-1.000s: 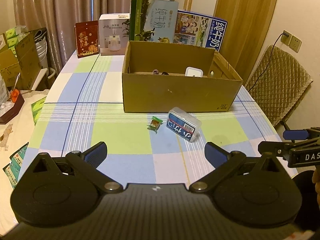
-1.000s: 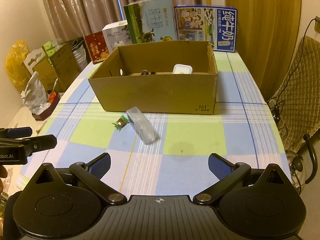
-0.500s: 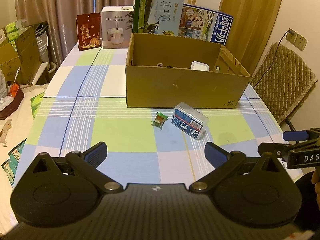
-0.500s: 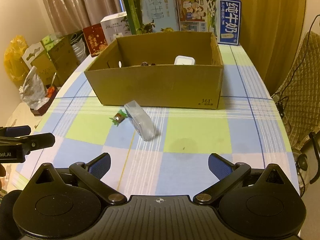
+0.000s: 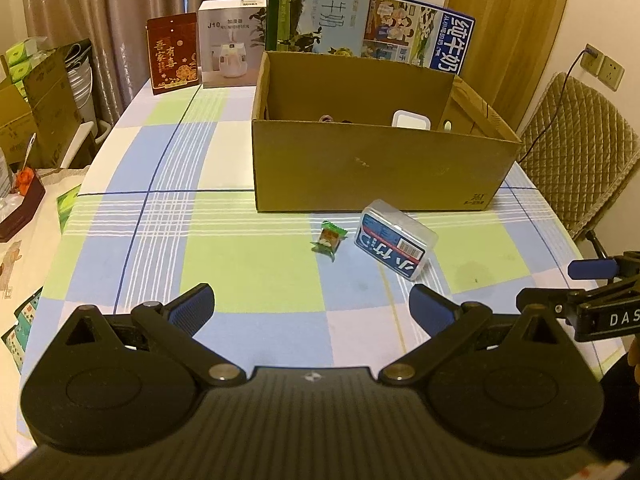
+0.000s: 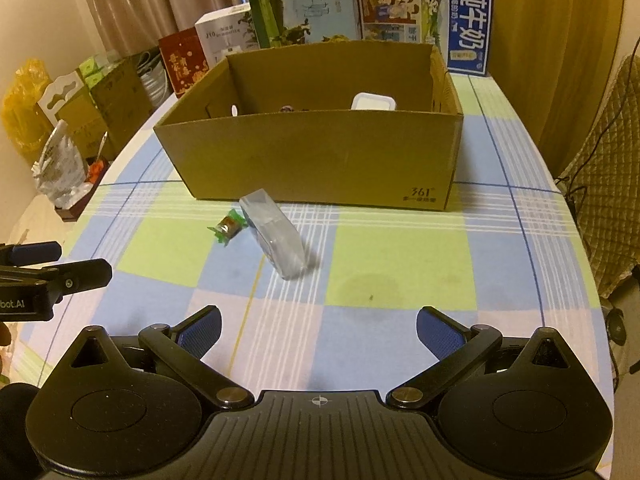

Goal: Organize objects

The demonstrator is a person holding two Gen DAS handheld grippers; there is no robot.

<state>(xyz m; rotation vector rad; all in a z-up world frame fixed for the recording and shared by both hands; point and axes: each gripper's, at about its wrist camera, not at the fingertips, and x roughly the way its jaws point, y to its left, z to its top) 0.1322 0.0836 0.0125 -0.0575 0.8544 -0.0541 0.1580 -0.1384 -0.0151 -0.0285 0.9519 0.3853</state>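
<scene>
My left tool point(image 5: 311, 305) hangs over the near part of the table point(image 5: 248, 264), fingers spread wide, gripping nothing. My right tool point(image 6: 318, 326) is likewise wide open and empty, level with it on the right side. Each tool's tip shows at the edge of the other's view.

Open checked cloth lies between both tools and the items ahead. The table's rounded right edge point(image 6: 576, 240) falls away toward a quilted chair point(image 5: 576, 152). The left edge borders stacked cartons and bags.

A green-wrapped candy point(image 5: 329, 239) lies flat on the cloth just beside a clear plastic case with a blue label point(image 5: 394, 244), the two apart by a narrow gap. Both sit close in front of the cardboard box point(image 5: 372, 168), not touching it. The box stands open-topped with plain, matte walls. A white lidded container point(image 6: 374, 102) rests inside near the back. Its other small contents are too dim to identify.

Behind the box stand upright milk cartons point(image 6: 424, 20), a white appliance box point(image 5: 232, 44) and a red gift box point(image 5: 173, 55).
</scene>
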